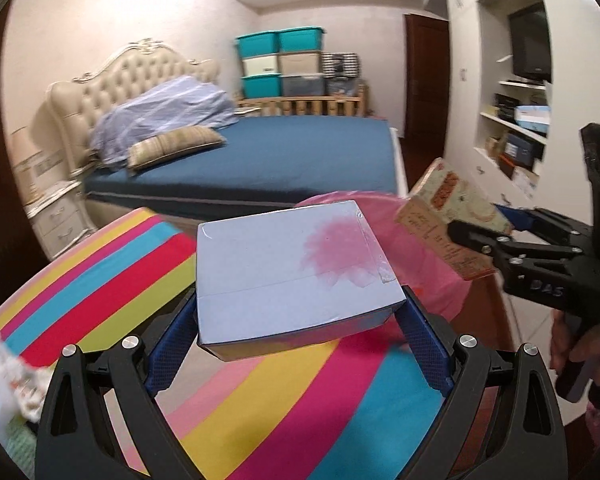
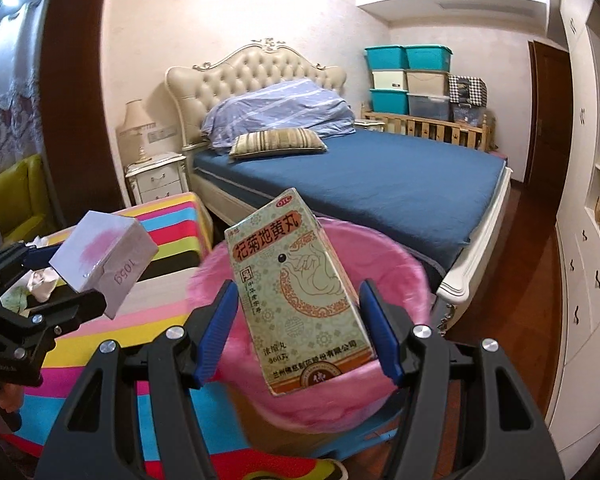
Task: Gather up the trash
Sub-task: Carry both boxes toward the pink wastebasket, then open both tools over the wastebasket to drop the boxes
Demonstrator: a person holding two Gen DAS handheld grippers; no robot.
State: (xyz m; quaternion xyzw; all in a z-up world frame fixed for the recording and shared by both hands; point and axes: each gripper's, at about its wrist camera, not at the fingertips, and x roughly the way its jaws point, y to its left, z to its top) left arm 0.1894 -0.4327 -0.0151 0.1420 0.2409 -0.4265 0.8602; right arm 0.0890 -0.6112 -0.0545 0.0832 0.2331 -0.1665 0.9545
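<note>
My left gripper (image 1: 296,320) is shut on a pale blue carton (image 1: 284,268) with a pink stain, its blue pads (image 1: 172,332) pressing on both sides. It hangs over the striped tablecloth (image 1: 100,280), just short of the pink-lined bin (image 1: 420,252). My right gripper (image 2: 300,320) is shut on a green and cream medicine box (image 2: 300,296) with Chinese print, tilted, above the pink-lined bin (image 2: 404,268). The right wrist view shows the left gripper (image 2: 66,280) and the pale blue carton (image 2: 104,256) at left. In the left wrist view, the right gripper (image 1: 488,226) and the medicine box (image 1: 448,220) are at right.
Crumpled tissues (image 2: 40,280) lie on the striped table (image 2: 172,216). Behind stands a bed (image 2: 380,188) with a blue sheet, a nightstand (image 2: 156,180) at its left. White cupboards and shelves (image 2: 592,240) line the right wall, with wooden floor (image 2: 532,264) between.
</note>
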